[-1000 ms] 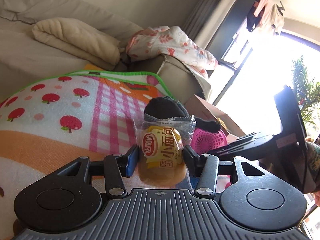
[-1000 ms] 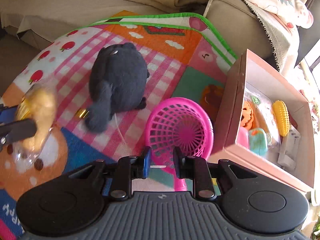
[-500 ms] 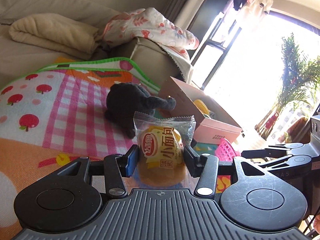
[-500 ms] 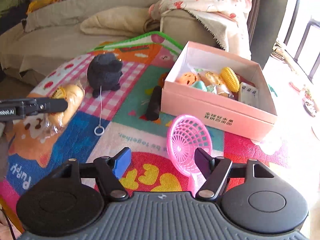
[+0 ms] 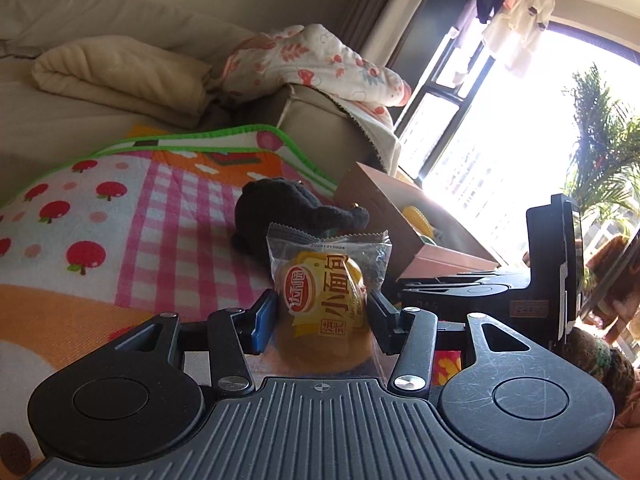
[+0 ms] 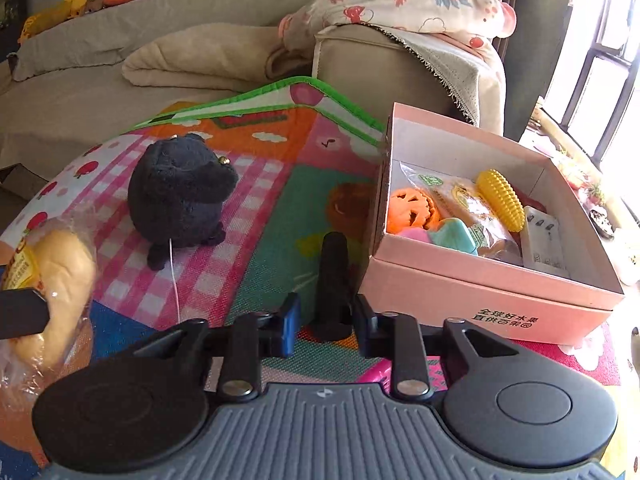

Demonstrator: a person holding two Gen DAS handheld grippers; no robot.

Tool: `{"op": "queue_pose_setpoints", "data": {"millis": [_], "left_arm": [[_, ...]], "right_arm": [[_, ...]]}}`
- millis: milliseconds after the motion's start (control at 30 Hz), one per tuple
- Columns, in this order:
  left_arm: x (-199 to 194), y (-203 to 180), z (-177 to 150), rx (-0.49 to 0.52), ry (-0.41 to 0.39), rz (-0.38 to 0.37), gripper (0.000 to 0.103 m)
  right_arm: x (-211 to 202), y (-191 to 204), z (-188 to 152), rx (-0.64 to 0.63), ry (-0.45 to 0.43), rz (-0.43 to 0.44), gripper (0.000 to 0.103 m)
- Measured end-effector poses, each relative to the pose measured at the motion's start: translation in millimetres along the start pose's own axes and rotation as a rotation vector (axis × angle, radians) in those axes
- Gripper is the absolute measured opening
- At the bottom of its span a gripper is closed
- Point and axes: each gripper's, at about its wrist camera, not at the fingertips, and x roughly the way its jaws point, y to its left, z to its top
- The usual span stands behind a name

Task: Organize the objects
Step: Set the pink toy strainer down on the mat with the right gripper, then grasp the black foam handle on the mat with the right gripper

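Beige sofa [image 6: 208, 36] along far edge of play mat [image 6: 280, 184]. Pink box [image 6: 492, 280] of toys at mat's right edge. Black plush [image 6: 180, 196] mid-mat, between left gripper [image 5: 322, 316], clamped on bread packet [image 5: 326, 296], and box. Black cylinder [image 6: 334, 276] just ahead of right gripper [image 6: 324, 318], parted, empty.

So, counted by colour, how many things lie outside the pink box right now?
Black: 2, plush toy and cylinder
Yellow: 1, bread packet in left gripper
Pink: 1, basket
Total: 4
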Motion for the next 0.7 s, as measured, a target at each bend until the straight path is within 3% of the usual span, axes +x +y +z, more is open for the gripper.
{"op": "queue_pose_setpoints", "data": {"millis": [167,367,567,700], "left_arm": [[1.4,3.9,0.1,-0.016,0.007,0.014,0.054],[7.8,-5.1,-4.4,-0.014,0.03,0.0,0.054],[11.8,-22.8,-11.4,0.006,0.056,-0.014,0.054],[8.3,-37.0,-19.0,0.029,0.054,-0.016,0.054]], "right_arm": [[-30.0,4.7,-17.3,-0.057,-0.015,0.101,0.022],[-78.3,4.7,-61.0,-0.165,0.037,0.251,0.022],[-102.0,-7.8,-97.2,-0.199,0.055,0.243,0.022],[-105.3,-16.9,-110.0,-0.185,0.007,0.123,0.033]]}}
